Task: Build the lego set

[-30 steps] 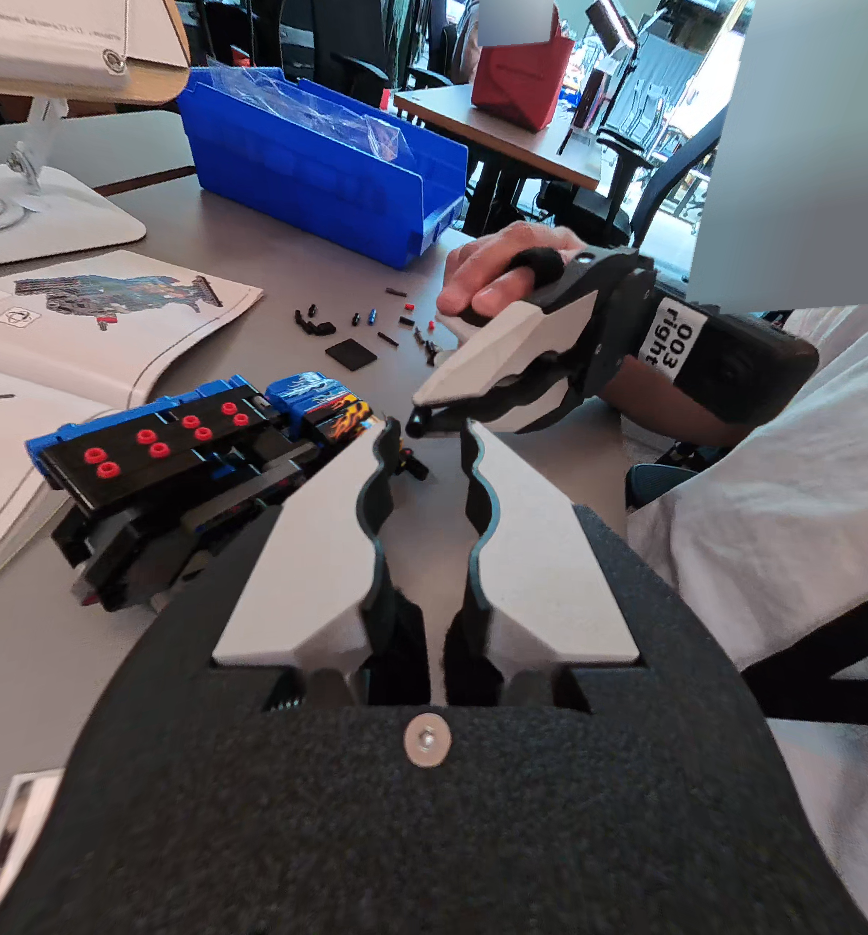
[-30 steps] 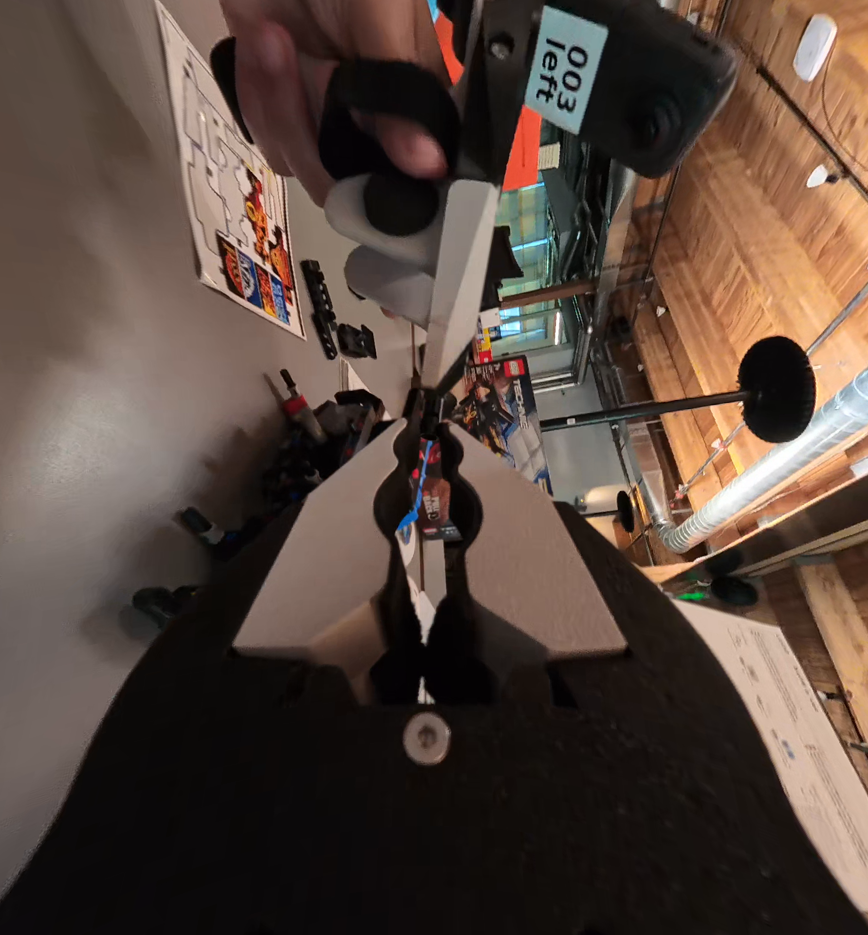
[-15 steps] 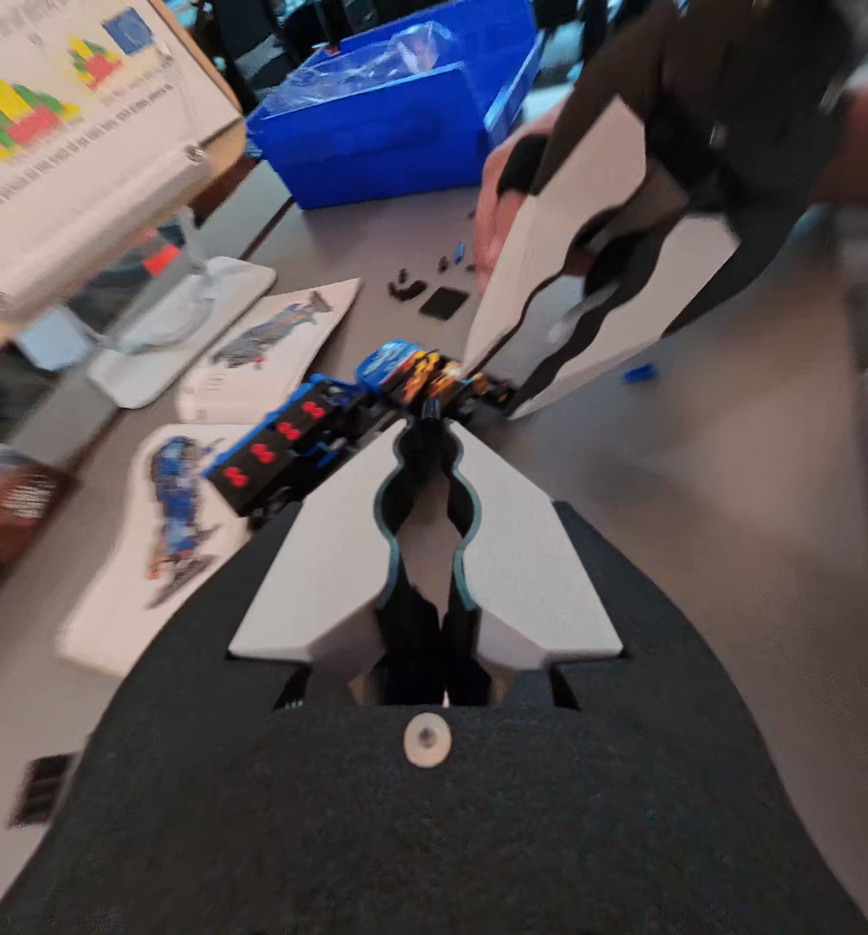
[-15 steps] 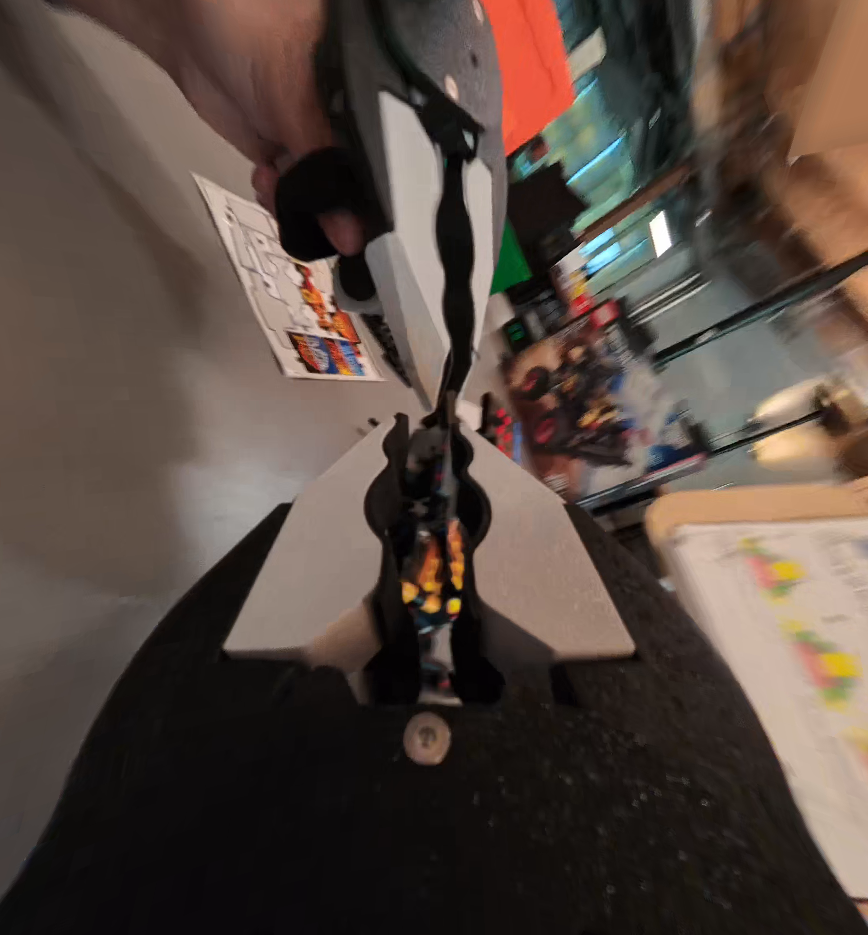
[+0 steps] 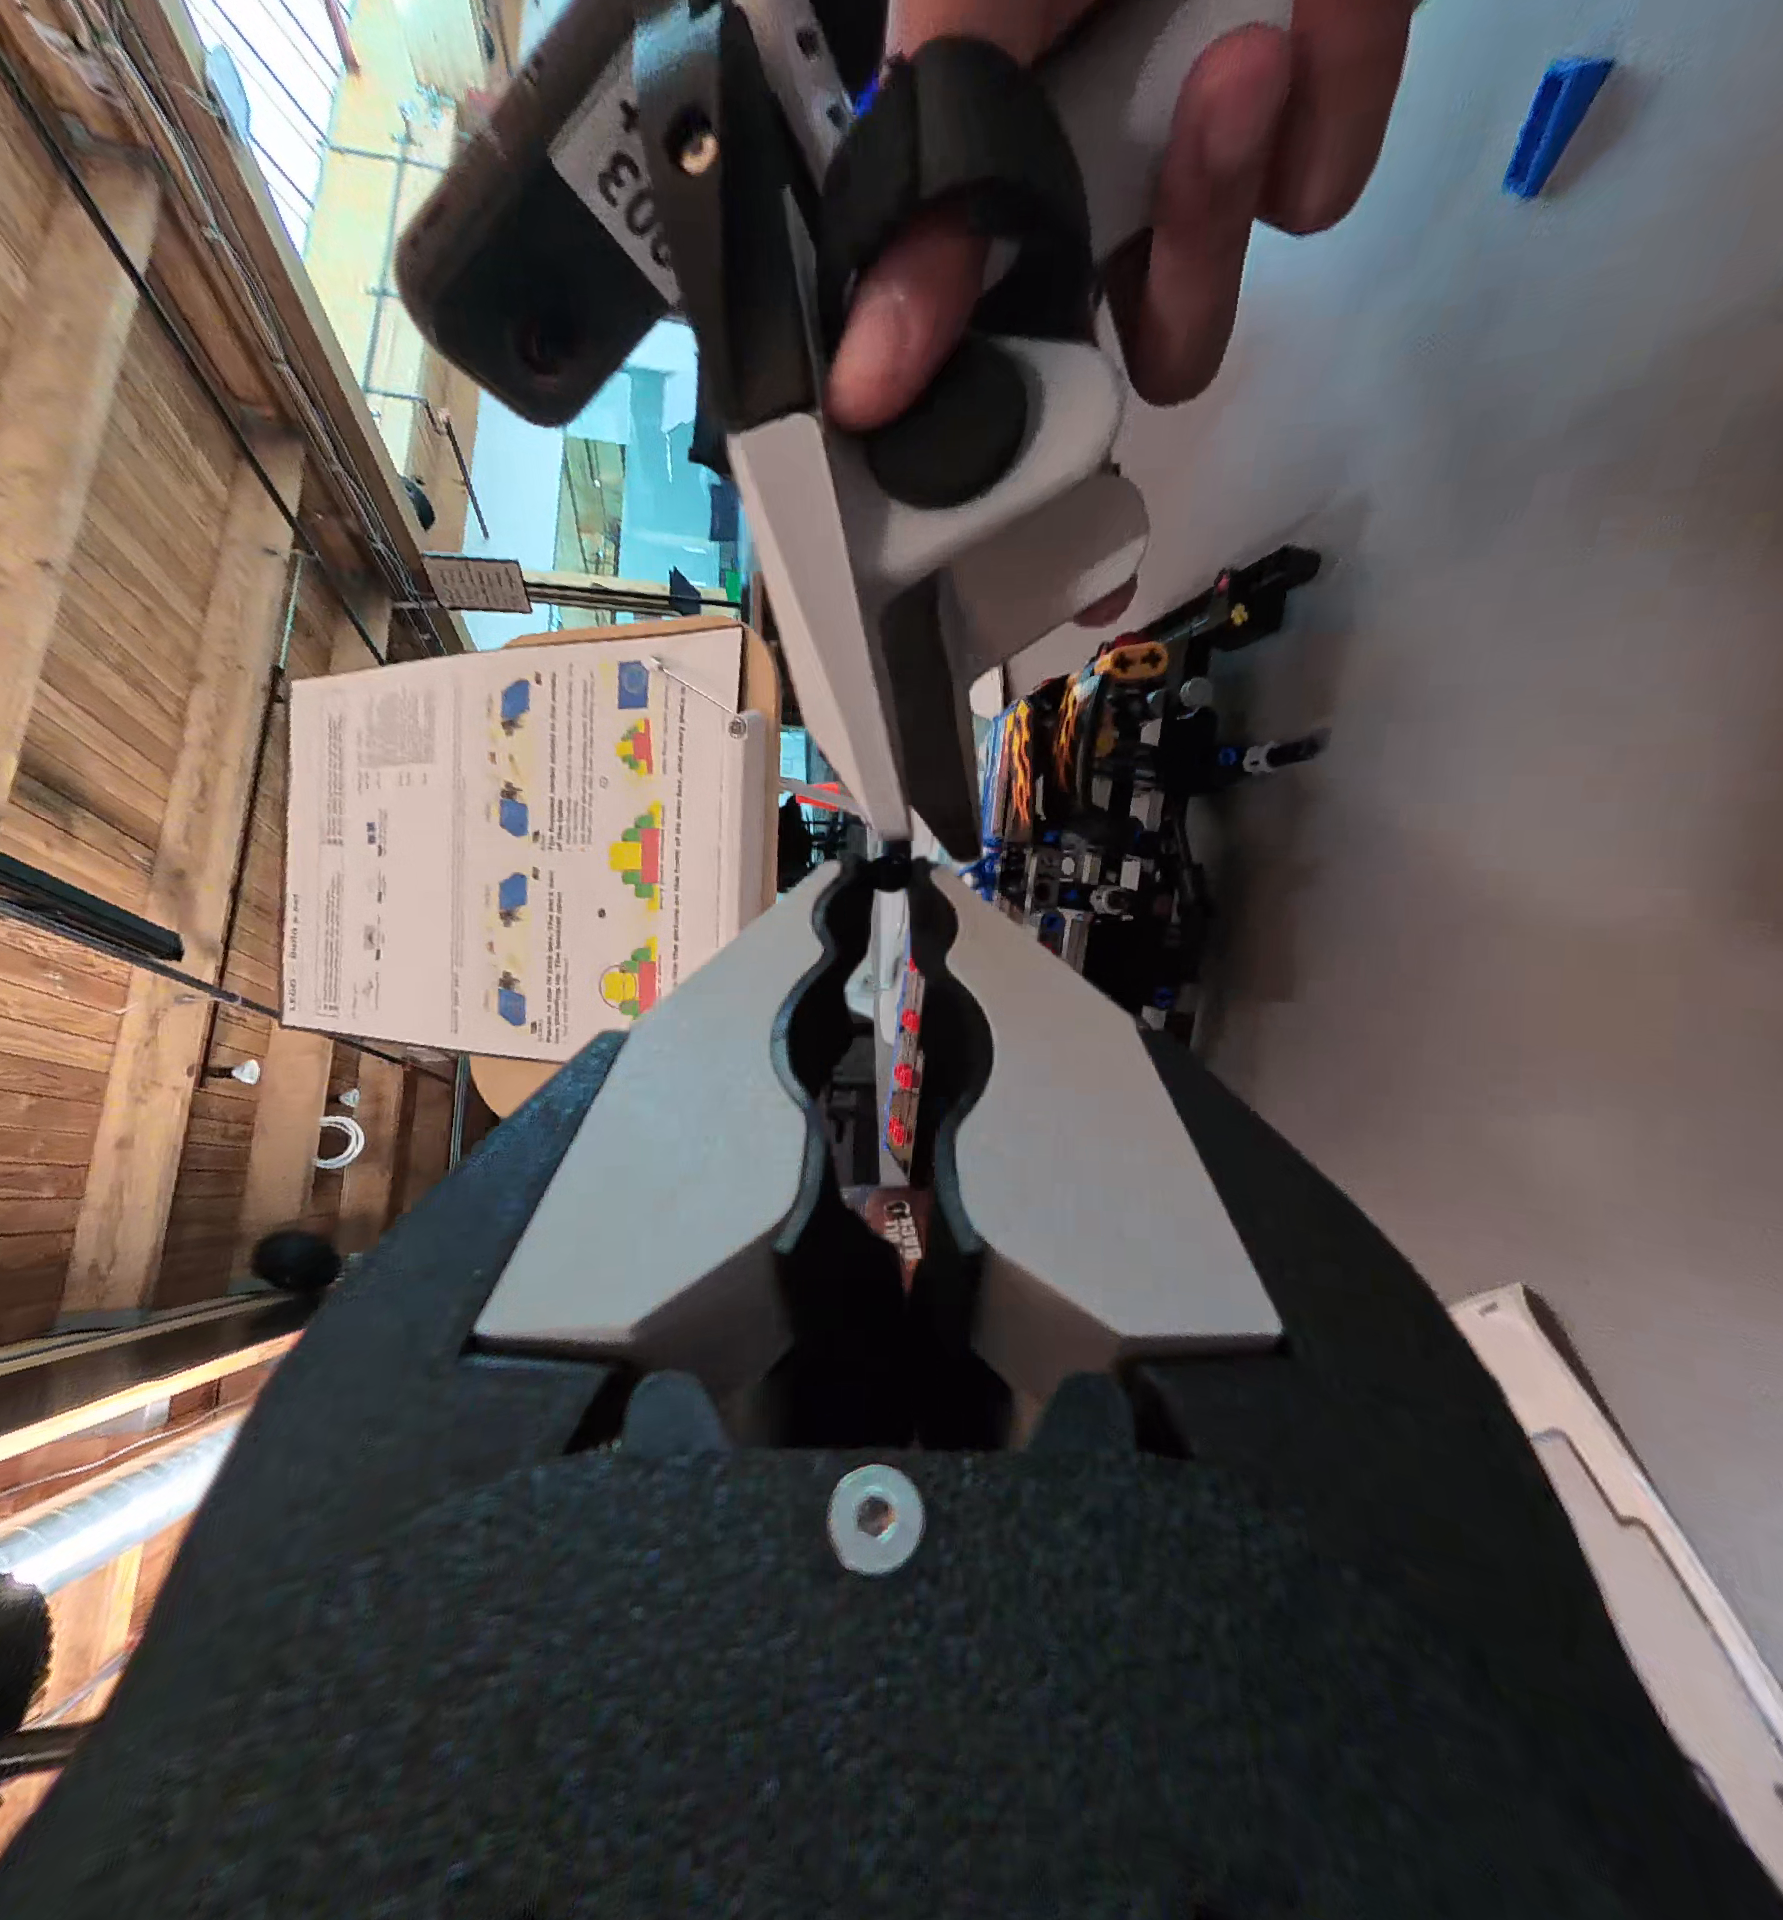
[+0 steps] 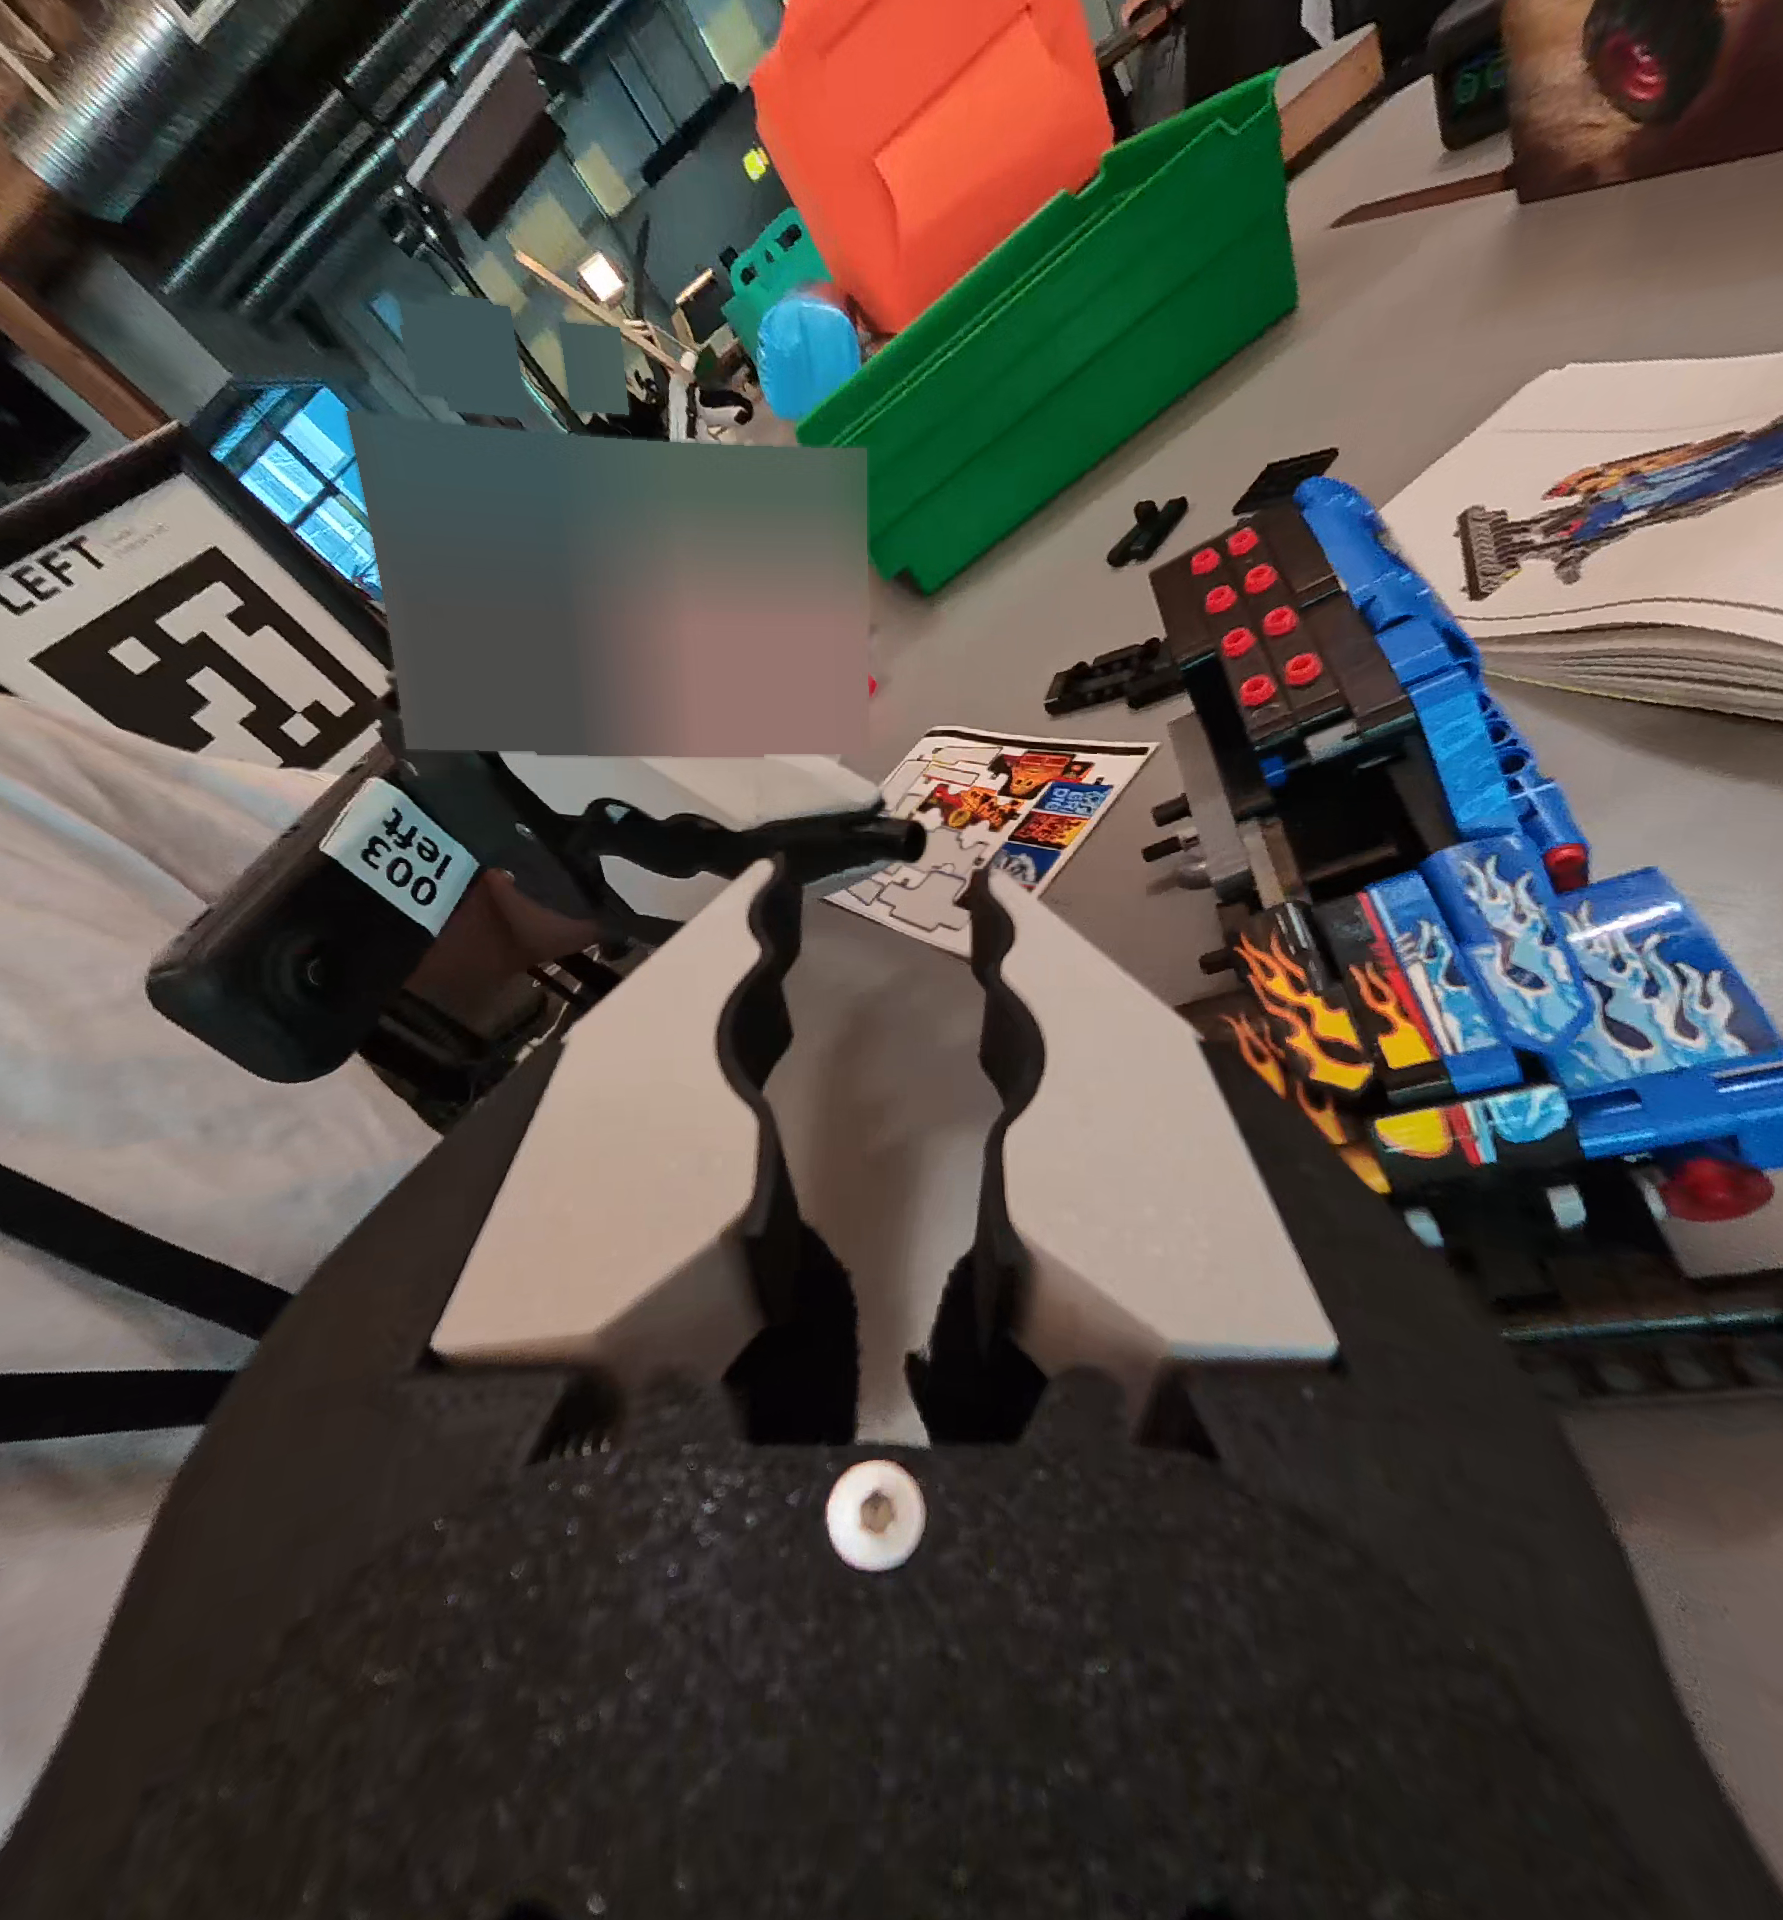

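The black and blue lego truck (image 6: 1438,935) with flame stickers and red studs lies on the grey table; it also shows in the left wrist view (image 5: 1105,831). My left gripper (image 5: 889,883) is shut on a small black pin (image 5: 892,871). In the right wrist view the left gripper (image 6: 861,826) comes in from the left with the pin (image 6: 892,834) sticking out of its tips. My right gripper (image 6: 871,883) is open and empty, its tips just in front of the pin and left of the truck. The right gripper (image 5: 928,842) meets the left one tip to tip.
A sticker sheet (image 6: 1001,821) lies beyond the grippers. Loose black pieces (image 6: 1115,675) lie near a green bin (image 6: 1074,332). The open instruction booklet (image 6: 1645,540) is right of the truck. A blue piece (image 5: 1552,125) lies apart. A printed sheet on a stand (image 5: 513,852) is behind. Only a small space, under 4 cm, lies between the two pairs of fingers. The blue piece (image 5: 1552,125) is about equally far from each gripper, around 15 centimetres.
My left gripper, open one second ago, has closed on the black pin. My right gripper, then nearly shut on a small piece, has opened. Both grippers have turned and swung.
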The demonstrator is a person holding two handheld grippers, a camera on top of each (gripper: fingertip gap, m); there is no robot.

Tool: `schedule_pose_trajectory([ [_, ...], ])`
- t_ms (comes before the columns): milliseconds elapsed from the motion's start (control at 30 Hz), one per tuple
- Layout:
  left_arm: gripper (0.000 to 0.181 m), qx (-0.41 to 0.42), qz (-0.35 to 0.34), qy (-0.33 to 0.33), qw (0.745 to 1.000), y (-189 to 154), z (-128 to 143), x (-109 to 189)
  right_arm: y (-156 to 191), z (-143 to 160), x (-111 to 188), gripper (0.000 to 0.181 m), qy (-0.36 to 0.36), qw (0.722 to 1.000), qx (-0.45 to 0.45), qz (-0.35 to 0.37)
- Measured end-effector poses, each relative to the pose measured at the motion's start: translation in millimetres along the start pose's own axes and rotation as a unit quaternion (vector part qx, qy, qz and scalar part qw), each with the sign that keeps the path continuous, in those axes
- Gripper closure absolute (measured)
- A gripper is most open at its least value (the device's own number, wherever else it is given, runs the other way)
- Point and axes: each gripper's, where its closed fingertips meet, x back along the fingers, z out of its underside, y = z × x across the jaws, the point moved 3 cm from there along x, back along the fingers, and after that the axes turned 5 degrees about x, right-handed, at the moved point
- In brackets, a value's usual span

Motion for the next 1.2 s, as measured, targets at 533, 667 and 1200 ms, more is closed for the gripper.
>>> schedule_pose_trajectory([
  [533,0.172,0.256,0.084,-0.071,0.96,0.2,-15.7,13.5,14.7,-2.2,5.0,0.174,-0.028,0.988,0.007,-0.152],
  [667,0.164,0.536,0.186,-0.116,0.816,2.5,-19.8,18.4,14.9,-0.7,5.5,0.174,-0.017,0.987,0.102,-0.123],
  [1200,0.176,0.585,0.125,-0.164,0.784,13.1,-21.2,20.3,23.4,-6.9,5.7,0.174,-0.047,0.981,0.053,-0.18],
])
